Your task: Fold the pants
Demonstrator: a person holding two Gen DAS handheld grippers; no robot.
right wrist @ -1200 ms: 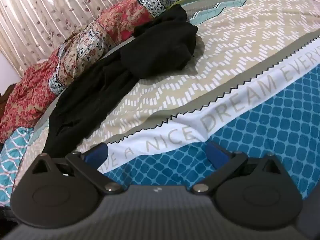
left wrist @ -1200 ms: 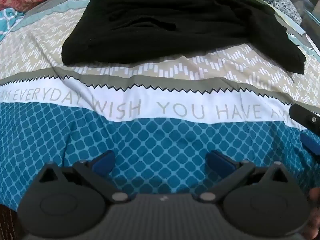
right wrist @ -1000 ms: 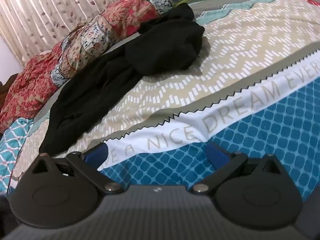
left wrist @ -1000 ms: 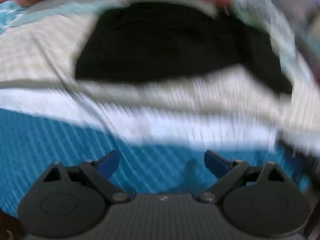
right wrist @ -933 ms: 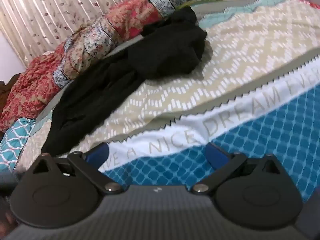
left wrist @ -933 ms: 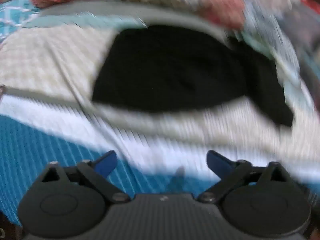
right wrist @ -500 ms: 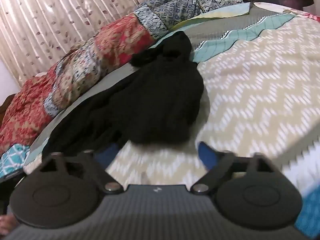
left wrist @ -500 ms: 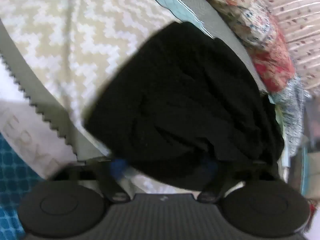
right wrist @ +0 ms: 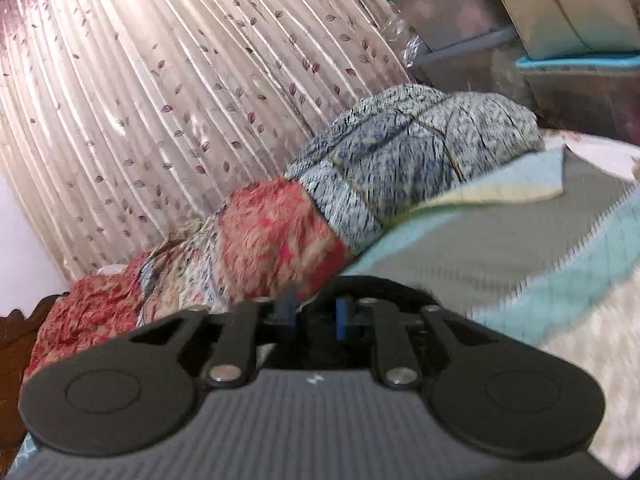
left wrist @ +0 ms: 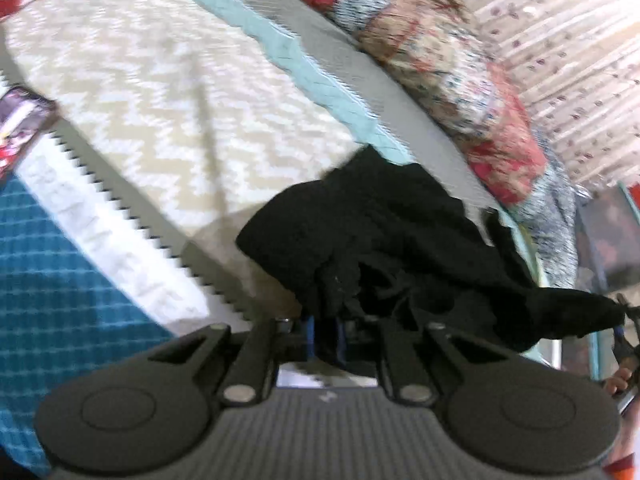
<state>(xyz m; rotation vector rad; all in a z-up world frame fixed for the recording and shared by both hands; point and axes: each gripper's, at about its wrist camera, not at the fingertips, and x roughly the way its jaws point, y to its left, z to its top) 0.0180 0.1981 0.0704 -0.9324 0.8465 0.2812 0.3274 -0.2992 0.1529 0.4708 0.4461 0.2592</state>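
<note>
Because folding first needs the cloth spread, the left gripper (left wrist: 324,338) has its jaws pinching a bunched edge of the black pants (left wrist: 400,240), lifted off the bedspread (left wrist: 160,92). On the right wrist view, the right gripper (right wrist: 314,316) has its jaws drawn close, apparently nipping dark fabric, though blur leaves doubt.

Pants (left wrist: 384,240): matt black cloth, soft, creased. Bedspread (left wrist: 168,92): printed cloth, matt, smooth weave. Quilt (right wrist: 280,236): patchwork cloth, crumpled. Curtain (right wrist: 160,92): thin pleated cloth with a satin sheen. Left claw (left wrist: 324,338) and right claw (right wrist: 316,316): matt black plastic with ribbed top, bright metal pivot pins, blue pads.
</note>
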